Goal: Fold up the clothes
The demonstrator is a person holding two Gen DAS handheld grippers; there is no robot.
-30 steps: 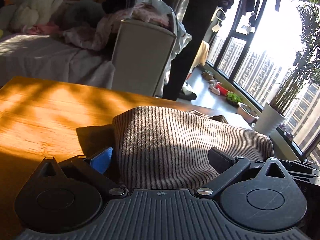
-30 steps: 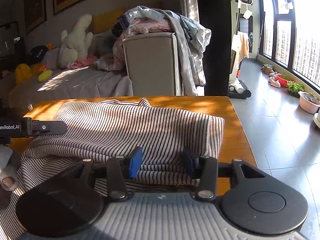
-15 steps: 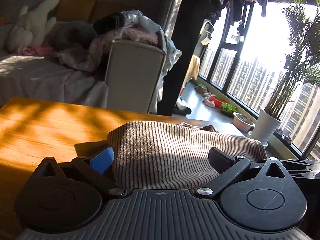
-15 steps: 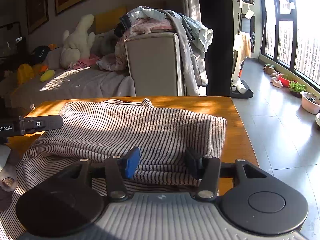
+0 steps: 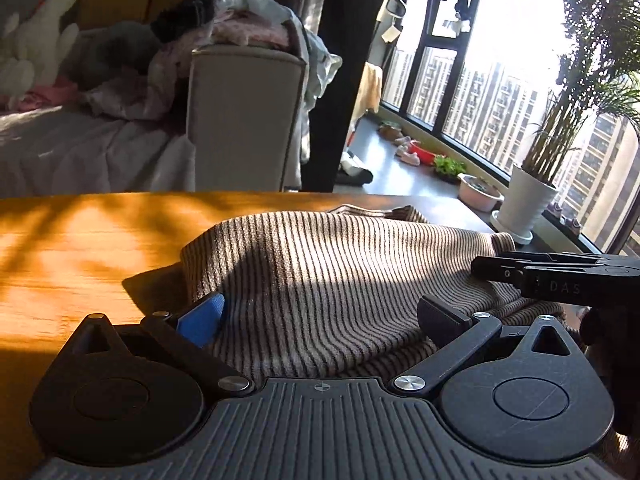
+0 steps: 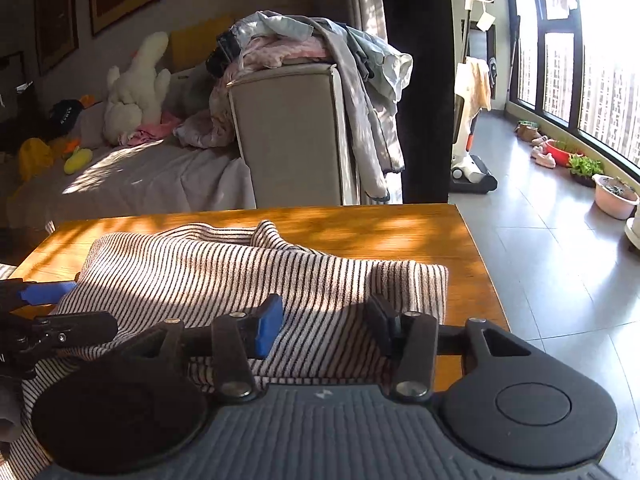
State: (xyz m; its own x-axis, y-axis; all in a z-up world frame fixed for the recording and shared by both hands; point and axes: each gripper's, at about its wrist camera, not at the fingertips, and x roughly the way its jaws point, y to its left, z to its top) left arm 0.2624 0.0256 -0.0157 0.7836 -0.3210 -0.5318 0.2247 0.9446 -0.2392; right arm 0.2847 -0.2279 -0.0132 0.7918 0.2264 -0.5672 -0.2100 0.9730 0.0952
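Observation:
A brown-and-white striped garment (image 6: 224, 276) lies partly folded on the wooden table (image 6: 360, 224). My right gripper (image 6: 326, 326) sits low over its near folded edge. The jaws are closing, the striped cloth lies between them, and the pads stand apart from it. In the left wrist view the garment (image 5: 328, 272) bulges up between the wide-open fingers of my left gripper (image 5: 324, 320), whose blue pad (image 5: 202, 320) rests against the cloth's left side. The right gripper (image 5: 484, 267) reaches in from the right edge. The left gripper (image 6: 60, 310) shows at the garment's left end.
Beyond the table stands a sofa (image 6: 160, 176) with a white plush toy (image 6: 136, 92) and a pile of clothes (image 6: 304, 48) on its armrest. The table's right edge (image 6: 476, 248) drops to a tiled floor with plant pots (image 6: 614, 196) by the window.
The left wrist view has rolled level and the right gripper's fingers have come into it from the right. In the right wrist view the left gripper has drawn nearer along the garment's left end.

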